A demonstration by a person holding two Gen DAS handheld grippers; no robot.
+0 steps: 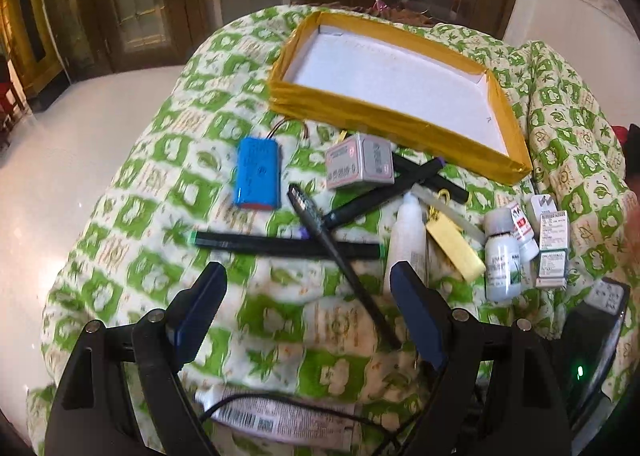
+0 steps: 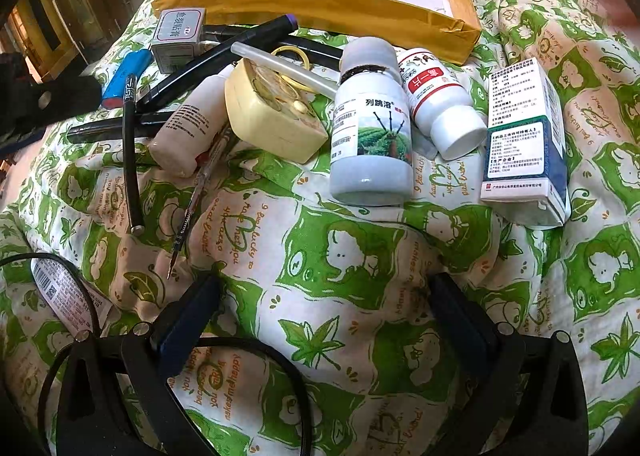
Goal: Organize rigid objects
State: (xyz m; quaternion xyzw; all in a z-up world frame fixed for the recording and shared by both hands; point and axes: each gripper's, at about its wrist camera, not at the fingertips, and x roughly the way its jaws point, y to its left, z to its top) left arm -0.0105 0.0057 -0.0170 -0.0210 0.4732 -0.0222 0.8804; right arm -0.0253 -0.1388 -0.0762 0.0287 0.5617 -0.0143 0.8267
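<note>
A yellow-taped tray (image 1: 404, 117) with a white floor lies at the back; it also shows in the right wrist view (image 2: 320, 7). In front of it lie a blue battery pack (image 1: 258, 173), a grey box (image 1: 358, 167), black pens (image 1: 336, 244) and a long black bar (image 1: 280, 246). My left gripper (image 1: 308, 292) is open above the pens, holding nothing. My right gripper (image 2: 324, 300) is open over bare cloth, just short of a white bottle with a green label (image 2: 370, 131), a red-labelled bottle (image 2: 438, 99) and a white-and-blue carton (image 2: 520, 139).
A cream case (image 2: 272, 111), a beige bottle (image 2: 188, 123), a thin red pen (image 2: 196, 195) and a clear tube (image 2: 280, 63) lie left of the bottles. A printed tube (image 1: 280, 420) and a black cable (image 2: 280, 376) lie near the grippers. The green-patterned cloth (image 2: 360, 276) covers everything.
</note>
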